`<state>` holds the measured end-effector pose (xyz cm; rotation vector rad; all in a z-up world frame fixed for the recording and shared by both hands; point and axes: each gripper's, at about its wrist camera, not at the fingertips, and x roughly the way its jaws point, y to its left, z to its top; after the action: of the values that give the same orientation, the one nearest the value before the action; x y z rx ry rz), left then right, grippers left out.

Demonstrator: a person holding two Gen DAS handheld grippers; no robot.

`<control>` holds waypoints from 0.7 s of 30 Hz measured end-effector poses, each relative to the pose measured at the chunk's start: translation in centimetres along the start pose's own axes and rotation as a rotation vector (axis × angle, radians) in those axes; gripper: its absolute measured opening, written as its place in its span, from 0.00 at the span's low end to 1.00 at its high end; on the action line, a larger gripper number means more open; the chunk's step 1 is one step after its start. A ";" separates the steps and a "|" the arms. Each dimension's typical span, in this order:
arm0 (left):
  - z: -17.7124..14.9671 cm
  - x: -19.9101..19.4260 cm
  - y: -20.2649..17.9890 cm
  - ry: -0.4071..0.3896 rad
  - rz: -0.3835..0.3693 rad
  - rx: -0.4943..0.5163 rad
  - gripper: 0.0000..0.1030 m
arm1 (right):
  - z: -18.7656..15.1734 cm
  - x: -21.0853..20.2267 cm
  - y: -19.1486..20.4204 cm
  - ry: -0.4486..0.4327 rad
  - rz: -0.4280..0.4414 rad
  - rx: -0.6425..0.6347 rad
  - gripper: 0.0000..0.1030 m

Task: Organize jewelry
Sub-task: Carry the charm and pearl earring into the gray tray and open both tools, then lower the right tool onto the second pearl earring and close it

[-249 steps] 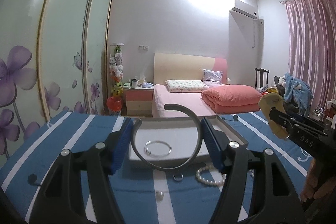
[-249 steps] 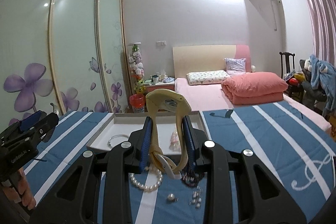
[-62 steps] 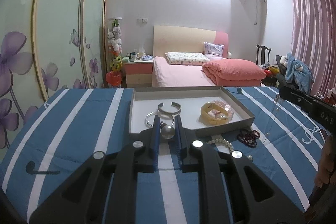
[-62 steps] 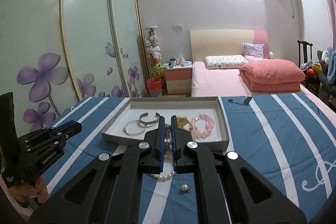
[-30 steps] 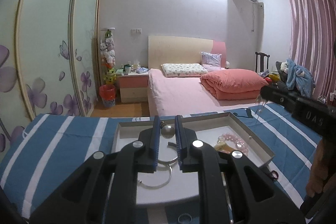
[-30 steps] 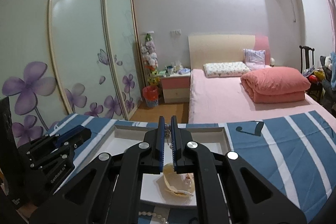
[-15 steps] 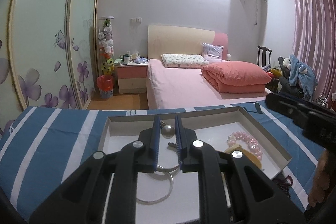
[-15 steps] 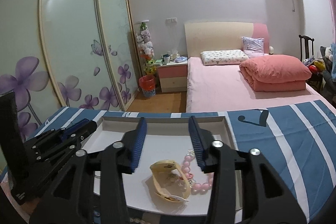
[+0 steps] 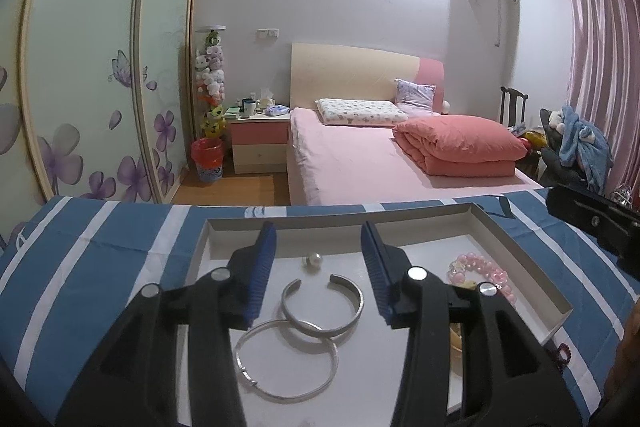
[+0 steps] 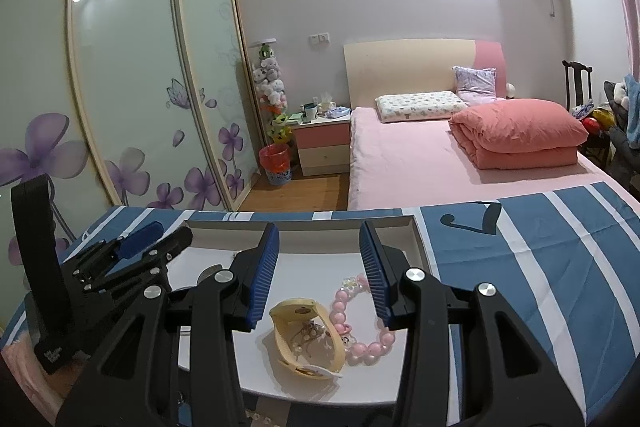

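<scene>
The left hand-held gripper (image 9: pixel 318 267) has just opened, dropping the pearl earring (image 9: pixel 313 260), which lies in the tray (image 9: pixel 520 259) toward its far edge, between the spread fingers and untouched. The right hand-held gripper (image 10: pixel 319 269) also stands open over the yellow clip (image 10: pixel 306 339) mid-tray.

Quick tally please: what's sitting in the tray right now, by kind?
In the tray:
Silver bangles: 2, open cuff and closed ring
Pearl piece: 1
Pink bead bracelet: 1
Yellow band: 1, small beaded bits inside uncounted
Total: 5
</scene>
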<state>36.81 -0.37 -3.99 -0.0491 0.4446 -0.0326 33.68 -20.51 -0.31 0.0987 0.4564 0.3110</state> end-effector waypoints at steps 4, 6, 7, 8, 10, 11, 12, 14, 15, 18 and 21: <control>0.1 -1.8 0.9 -0.013 0.004 -0.009 0.43 | -0.4 -1.2 0.0 0.002 -0.001 -0.011 0.42; 0.0 -3.0 1.5 -0.017 0.004 -0.021 0.44 | -0.9 -2.1 0.1 0.012 -0.003 -0.021 0.42; -0.2 -3.8 1.8 -0.019 0.004 -0.026 0.46 | -1.2 -2.5 0.1 0.017 -0.004 -0.025 0.42; -0.3 -4.5 2.1 -0.020 0.007 -0.031 0.49 | -1.5 -2.9 0.1 0.023 -0.004 -0.029 0.42; -0.8 -6.2 2.9 -0.020 0.013 -0.044 0.50 | -2.4 -4.0 0.2 0.045 -0.007 -0.040 0.42; -1.1 -6.9 3.2 -0.016 0.010 -0.049 0.51 | -2.8 -4.4 0.1 0.058 -0.010 -0.045 0.42; -1.5 -7.7 3.4 -0.013 0.007 -0.055 0.52 | -3.5 -5.0 0.1 0.076 -0.011 -0.051 0.42; -2.4 -9.5 3.9 -0.009 0.002 -0.062 0.54 | -4.4 -5.6 0.1 0.111 -0.007 -0.053 0.42; -2.9 -10.2 4.0 -0.007 0.002 -0.062 0.55 | -5.3 -6.0 0.1 0.139 -0.004 -0.052 0.42; -4.5 -12.4 4.4 -0.008 0.001 -0.054 0.56 | -7.1 -6.6 0.2 0.195 0.000 -0.051 0.42; -5.8 -14.4 4.5 -0.013 0.002 -0.050 0.60 | -9.1 -7.2 0.5 0.251 0.005 -0.051 0.42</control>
<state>21.39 4.47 -3.23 -0.0982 0.4321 -0.0196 23.34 -22.06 -5.40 0.0105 0.6965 0.3414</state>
